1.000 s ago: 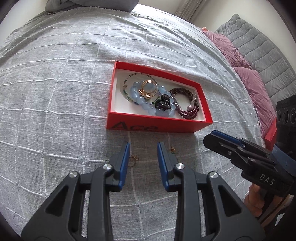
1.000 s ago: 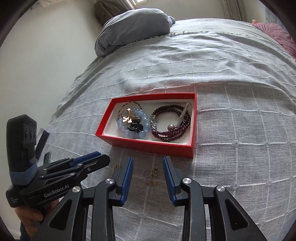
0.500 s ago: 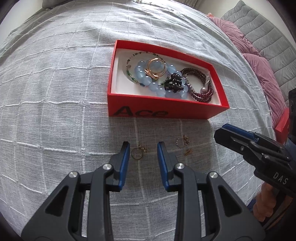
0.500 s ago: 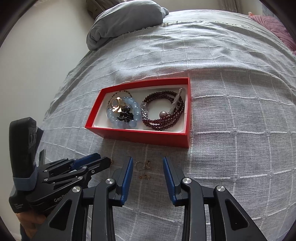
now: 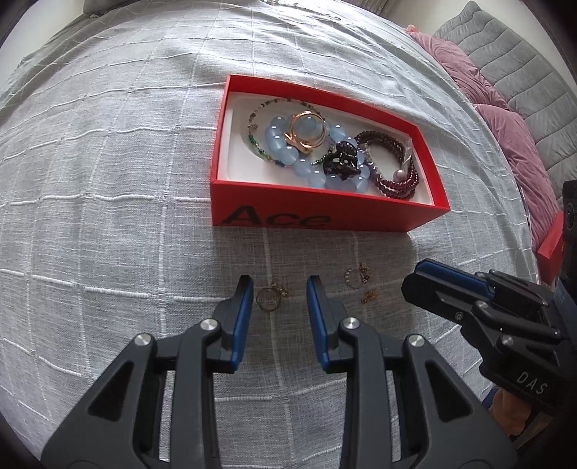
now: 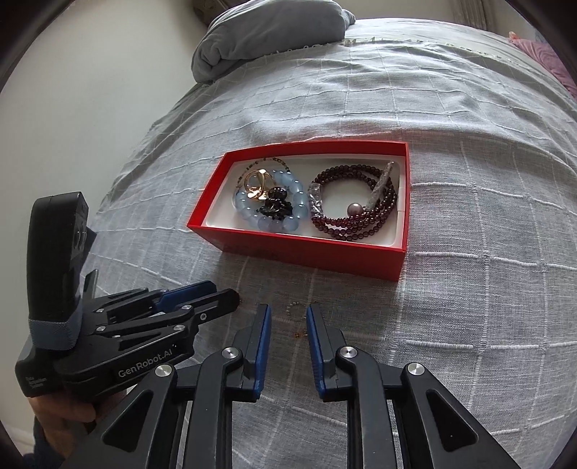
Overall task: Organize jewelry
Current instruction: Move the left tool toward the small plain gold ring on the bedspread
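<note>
Jewelry, loose lot: one gold ring (image 5: 268,298) lying flat on the bed cover, just in front of the red box (image 5: 324,216); a beaded ring (image 5: 351,279) and two small earring pieces (image 5: 368,296) close to its right, all outside the box.

Change noted: over the last second both grippers have moved lower and nearer the bed. The gold ring, formerly half hidden beside the left gripper's inner finger, now sits squarely in the gap of the left gripper (image 5: 279,305). The beaded ring and a speck of earring now lie between the fingers of the right gripper (image 6: 288,324). Box and contents unchanged in position.

Fingers: left gripper open, gap moderately wide, holding nothing. Right gripper open to a similar width, holding nothing.

Bearing on task: likely the approach stage of two pick-ups, one small piece per gripper, each for transfer into the box. Neither piece is lifted yet.

Box contents: blue bead bracelet (image 6: 288,216), gold bangle (image 5: 306,130), dark red bead bracelet (image 6: 355,220), black clip (image 5: 342,162), thin green bead strand (image 5: 258,144).

Surface: grey bedspread (image 5: 108,180) with white stitched grid, soft and slightly rumpled; thin rings may sink into the weave, in which case the grip would be fiddly.

Room: grey folded blanket (image 6: 267,32) at the far end, pink pillows (image 5: 505,119), grey quilted headboard (image 5: 523,61), pale wall.
</note>
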The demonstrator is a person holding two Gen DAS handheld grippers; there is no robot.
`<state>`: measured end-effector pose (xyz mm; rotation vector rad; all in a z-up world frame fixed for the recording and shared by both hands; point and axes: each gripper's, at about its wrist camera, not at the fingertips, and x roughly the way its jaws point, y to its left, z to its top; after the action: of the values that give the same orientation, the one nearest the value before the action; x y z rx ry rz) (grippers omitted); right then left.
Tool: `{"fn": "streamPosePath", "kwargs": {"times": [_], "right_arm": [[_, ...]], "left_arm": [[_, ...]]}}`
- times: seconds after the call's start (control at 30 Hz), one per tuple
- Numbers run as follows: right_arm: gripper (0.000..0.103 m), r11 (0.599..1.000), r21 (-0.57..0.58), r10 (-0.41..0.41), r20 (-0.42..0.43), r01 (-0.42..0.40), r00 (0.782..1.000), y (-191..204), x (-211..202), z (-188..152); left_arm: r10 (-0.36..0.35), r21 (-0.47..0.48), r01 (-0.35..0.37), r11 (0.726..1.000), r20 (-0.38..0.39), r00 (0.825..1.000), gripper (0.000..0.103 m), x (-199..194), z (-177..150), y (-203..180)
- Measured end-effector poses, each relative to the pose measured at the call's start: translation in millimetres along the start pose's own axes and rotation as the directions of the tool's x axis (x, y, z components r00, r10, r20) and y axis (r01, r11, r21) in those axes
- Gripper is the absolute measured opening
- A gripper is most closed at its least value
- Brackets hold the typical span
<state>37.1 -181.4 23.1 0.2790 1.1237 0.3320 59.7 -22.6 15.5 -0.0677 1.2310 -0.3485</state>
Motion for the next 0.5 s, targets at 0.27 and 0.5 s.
{"fn": "streamPosePath", "kwargs": {"times": [0.27,0.5], "right_arm": [[0.019,0.996,-0.087,0.022,-0.018,-0.023,1.000,13,16,-3],[0.020,0.973,-0.220,-0.074,-0.009,0.070,0.997,30,38,1]], "left_arm": [[0.004,-0.012,-0.004,1.000,-0.004,1.000,0.032,1,1,3],[0.003,-0.068,-0.004,0.998,-0.006,1.000,0.032,0,6,20]]}}
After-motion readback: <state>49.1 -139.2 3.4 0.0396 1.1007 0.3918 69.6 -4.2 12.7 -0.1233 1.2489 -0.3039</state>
